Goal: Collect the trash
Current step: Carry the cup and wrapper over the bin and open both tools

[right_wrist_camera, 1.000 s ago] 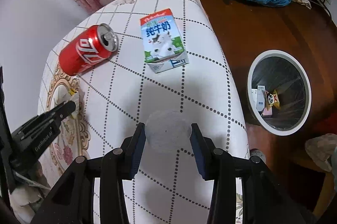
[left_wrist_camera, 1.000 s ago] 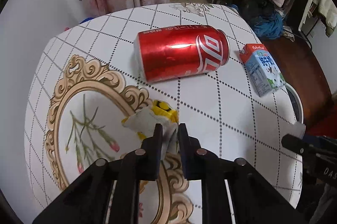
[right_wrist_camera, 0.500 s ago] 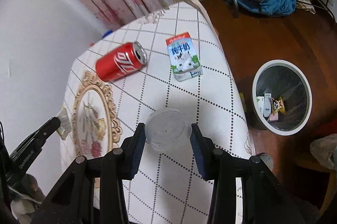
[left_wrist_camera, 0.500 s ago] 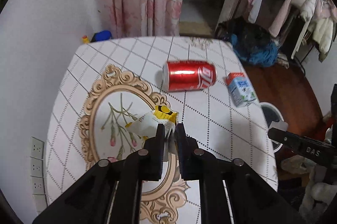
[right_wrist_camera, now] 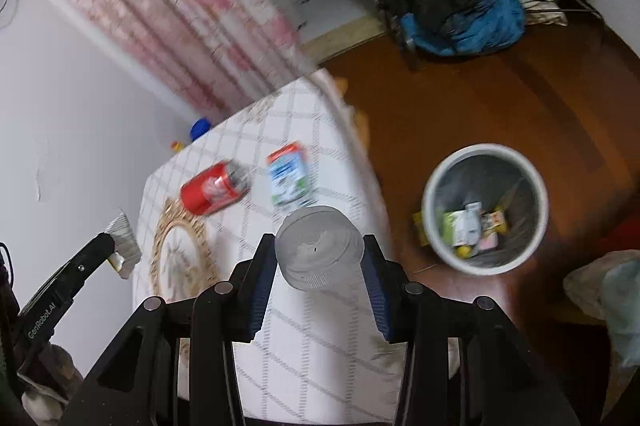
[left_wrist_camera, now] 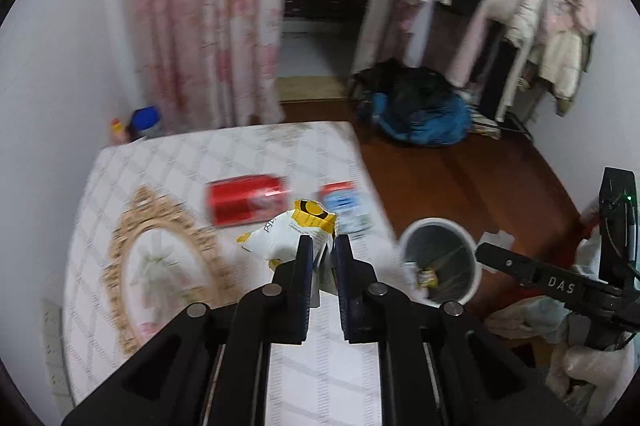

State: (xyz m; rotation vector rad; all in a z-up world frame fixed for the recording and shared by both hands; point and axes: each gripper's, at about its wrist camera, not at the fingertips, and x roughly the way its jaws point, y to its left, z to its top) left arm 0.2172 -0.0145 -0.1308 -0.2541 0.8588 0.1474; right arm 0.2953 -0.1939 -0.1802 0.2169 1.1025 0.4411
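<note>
Carrying two pieces at once, the left gripper (left_wrist_camera: 321, 246) is clamped on a wrapper (left_wrist_camera: 290, 232) at centre frame, while the right gripper (right_wrist_camera: 320, 258) squeezes a cup (right_wrist_camera: 318, 246) between its pads, both lifted above the table (right_wrist_camera: 320, 326). The bin (right_wrist_camera: 485, 210) sits at right of the right view on the floor, already holding scraps. A can (right_wrist_camera: 212, 188) and carton (right_wrist_camera: 288, 172) lie on the table, left of centre. Both views are blurred, so aim is my worry: the thin wrapper may flutter past the rim if let go from high up, and the cup, pinched only at its sides, could slip or bounce out
</note>
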